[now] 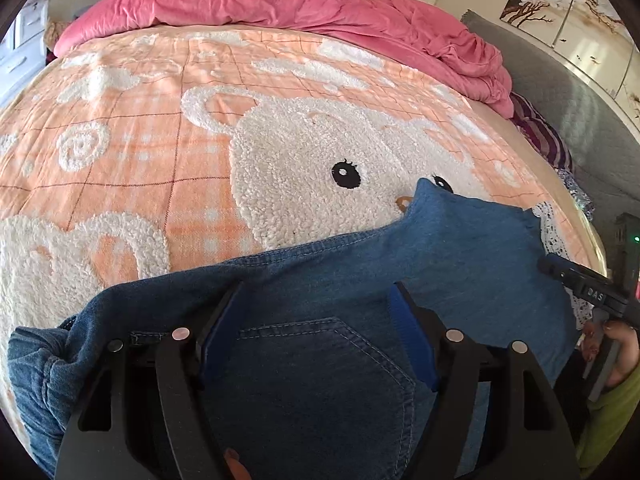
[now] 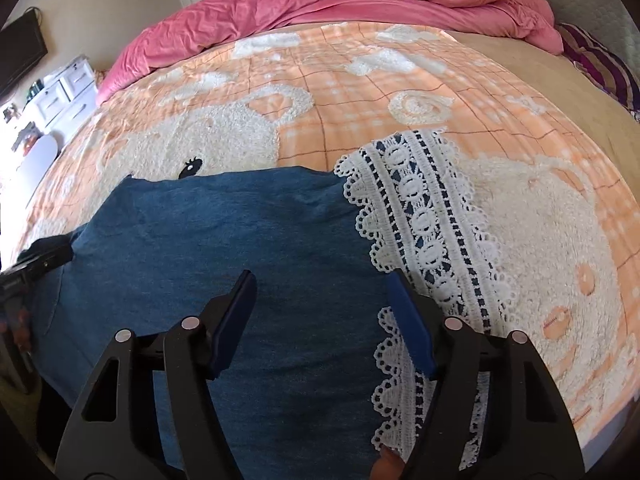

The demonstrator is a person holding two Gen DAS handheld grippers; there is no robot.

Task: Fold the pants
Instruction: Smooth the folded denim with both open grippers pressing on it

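Blue denim pants (image 1: 360, 264) lie flat on the near part of the bed, a back pocket (image 1: 320, 364) facing up. Their leg end carries a white lace hem (image 2: 424, 220). My left gripper (image 1: 316, 292) hovers open over the pocket area, its blue pads either side of the pocket. My right gripper (image 2: 320, 276) stands open over the leg (image 2: 224, 232), with its right pad at the lace edge. No cloth is pinched in either one. Each gripper shows at the edge of the other's view: the right gripper's body (image 1: 588, 288) and the left gripper's body (image 2: 40, 264).
An orange checked blanket (image 1: 160, 152) with white fluffy bears covers the bed. A crumpled pink duvet (image 1: 280, 0) lies along the far side, with a striped pillow (image 2: 600, 64) at the right. White drawers (image 2: 64, 92) and a dark screen (image 2: 20, 52) stand beyond the bed's left.
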